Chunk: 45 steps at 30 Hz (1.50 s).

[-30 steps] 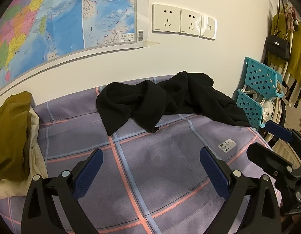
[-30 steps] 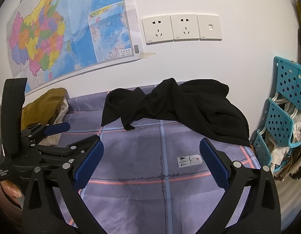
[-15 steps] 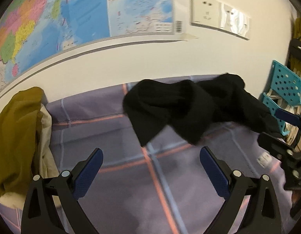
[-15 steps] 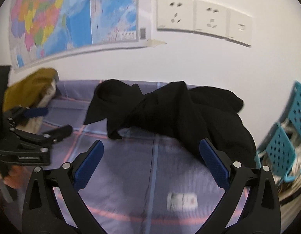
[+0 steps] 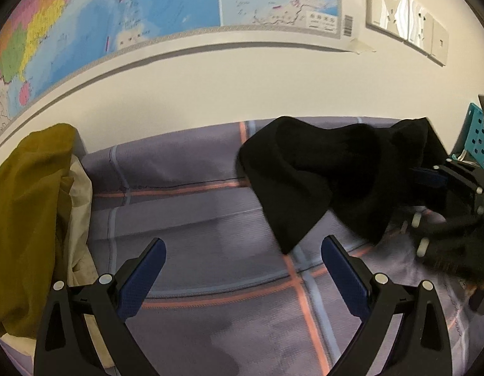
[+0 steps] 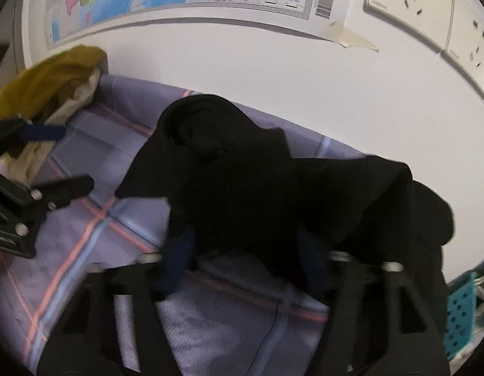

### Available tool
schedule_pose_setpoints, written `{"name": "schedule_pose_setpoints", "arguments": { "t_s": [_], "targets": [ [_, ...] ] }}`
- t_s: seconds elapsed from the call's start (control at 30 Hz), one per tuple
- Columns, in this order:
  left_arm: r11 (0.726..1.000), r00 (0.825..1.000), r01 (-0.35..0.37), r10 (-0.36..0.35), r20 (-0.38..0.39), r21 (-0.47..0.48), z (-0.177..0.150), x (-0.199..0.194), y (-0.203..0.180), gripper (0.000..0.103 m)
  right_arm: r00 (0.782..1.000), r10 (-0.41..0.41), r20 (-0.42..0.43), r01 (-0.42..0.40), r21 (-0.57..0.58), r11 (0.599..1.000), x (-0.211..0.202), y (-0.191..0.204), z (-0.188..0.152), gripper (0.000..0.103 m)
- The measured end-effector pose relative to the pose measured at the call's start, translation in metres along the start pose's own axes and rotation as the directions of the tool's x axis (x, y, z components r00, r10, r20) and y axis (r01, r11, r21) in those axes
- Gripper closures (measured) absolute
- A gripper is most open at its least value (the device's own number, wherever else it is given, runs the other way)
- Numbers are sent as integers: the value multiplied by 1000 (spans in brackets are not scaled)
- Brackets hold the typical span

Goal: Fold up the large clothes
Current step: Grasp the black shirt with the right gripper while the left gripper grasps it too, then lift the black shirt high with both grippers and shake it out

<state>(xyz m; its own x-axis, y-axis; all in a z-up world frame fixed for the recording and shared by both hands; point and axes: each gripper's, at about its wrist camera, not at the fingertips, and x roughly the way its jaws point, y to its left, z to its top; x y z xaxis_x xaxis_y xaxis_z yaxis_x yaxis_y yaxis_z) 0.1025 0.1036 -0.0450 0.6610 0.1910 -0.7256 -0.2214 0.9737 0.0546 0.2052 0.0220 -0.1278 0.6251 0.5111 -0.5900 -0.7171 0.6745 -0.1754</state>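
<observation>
On the purple plaid bedsheet (image 5: 210,282), against the wall: black garment (image 6: 257,188) lying crumpled. Right gripper (image 6: 245,263) reaching into its near edge, closure unclear. Left gripper (image 5: 243,269) hovering spread wide, holding nothing.

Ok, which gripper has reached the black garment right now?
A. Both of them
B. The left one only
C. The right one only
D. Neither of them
C: the right gripper has its jaws pushed into the black garment, with cloth draped over both of them, while the left gripper hangs open over bare purple checked bedding, short of the cloth.
</observation>
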Motion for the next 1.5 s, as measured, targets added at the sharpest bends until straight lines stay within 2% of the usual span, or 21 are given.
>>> {"name": "schedule_pose_setpoints", "arguments": {
  "t_s": [0.03, 0.17, 0.23, 0.3, 0.5, 0.57, 0.6, 0.63, 0.8, 0.87, 0.97, 1.03, 1.1, 1.17, 1.23, 1.27, 1.3, 1.33, 1.37, 1.4, 1.5],
  "targets": [
    [1000, 1000, -2, 2, -2, 0, 0, 1, 1, 7, 1000, 19, 9, -19, 18, 1000, -5, -5, 2, 89],
    [1000, 1000, -9, 9, -5, -8, 1, 9, 9, 7, 983, 120, 137, -135, 100, 986, -52, -28, 9, 92],
    [1000, 1000, -9, 9, -4, -19, 4, 15, 15, 7, 987, 115, 115, -127, 105, 986, -59, -33, 9, 69],
    [1000, 1000, -13, 13, -3, -23, 8, 19, 19, 7, 992, 108, 72, -112, 61, 992, -52, -30, 7, 68],
    [1000, 999, -27, 27, 17, -6, 13, 27, 24, 7, 994, 107, -22, -107, -19, 994, -16, -13, 7, 38],
    [1000, 999, -31, 31, 15, -5, 16, 33, 26, 7, 992, 123, -40, -124, -40, 991, -6, -7, 11, 48],
    [999, 999, -33, 33, 13, -5, 16, 35, 27, 7, 989, 142, -35, -143, -49, 988, -6, -9, 14, 80],
    [999, 999, -35, 35, 12, -3, 17, 38, 27, 7, 989, 146, -29, -147, -45, 988, -8, -11, 15, 86],
    [999, 998, 13, -16, 60, 44, 26, 40, 26, 7, 983, 85, 160, -83, -24, 996, -87, -31, 40, 89],
    [994, 991, 74, -82, 107, 82, 33, 36, 21, 7, 967, 34, 252, -35, 0, 999, -132, -53, 49, 89],
    [967, 963, 192, -219, 158, 166, 43, 25, 5, 7, 945, -4, 326, -8, 35, 999, -177, -74, 59, 90],
    [929, 928, 268, -320, 192, 254, 50, 20, -15, 7, 941, -39, 336, 27, 38, 999, -193, -81, 63, 90],
    [899, 908, 307, -375, 189, 311, 57, 23, -36, 7, 937, -44, 345, 24, 62, 998, -205, -91, 64, 90],
    [888, 903, 327, -394, 170, 322, 70, 38, -54, 7, 936, -48, 348, 24, 73, 997, -210, -94, 61, 90],
    [891, 916, 306, -372, 153, 334, 77, 53, -68, 8, 934, -53, 352, 29, 71, 997, -214, -92, 58, 90],
    [891, 923, 296, -359, 138, 344, 81, 66, -78, 12, 933, -50, 357, 23, 80, 997, -216, -92, 55, 90],
    [887, 925, 303, -362, 115, 349, 81, 73, -83, 28, 934, -48, 355, 19, 83, 996, -216, -92, 53, 90],
    [883, 925, 324, -370, 81, 339, 82, 83, -87, 56, 934, -51, 354, 20, 90, 996, -219, -96, 48, 90],
    [872, 912, 381, -409, 30, 307, 85, 94, -90, 71, 933, -55, 356, 20, 101, 995, -220, -97, 45, 90],
    [870, 906, 401, -423, 18, 287, 86, 99, -92, 99, 932, -61, 358, 22, 113, 993, -223, -101, 42, 90],
    [901, 917, 344, -383, 110, 262, 98, 87, -100, 99, 920, -97, 379, 37, 162, 986, -237, -112, 39, 90]
  ]
}}
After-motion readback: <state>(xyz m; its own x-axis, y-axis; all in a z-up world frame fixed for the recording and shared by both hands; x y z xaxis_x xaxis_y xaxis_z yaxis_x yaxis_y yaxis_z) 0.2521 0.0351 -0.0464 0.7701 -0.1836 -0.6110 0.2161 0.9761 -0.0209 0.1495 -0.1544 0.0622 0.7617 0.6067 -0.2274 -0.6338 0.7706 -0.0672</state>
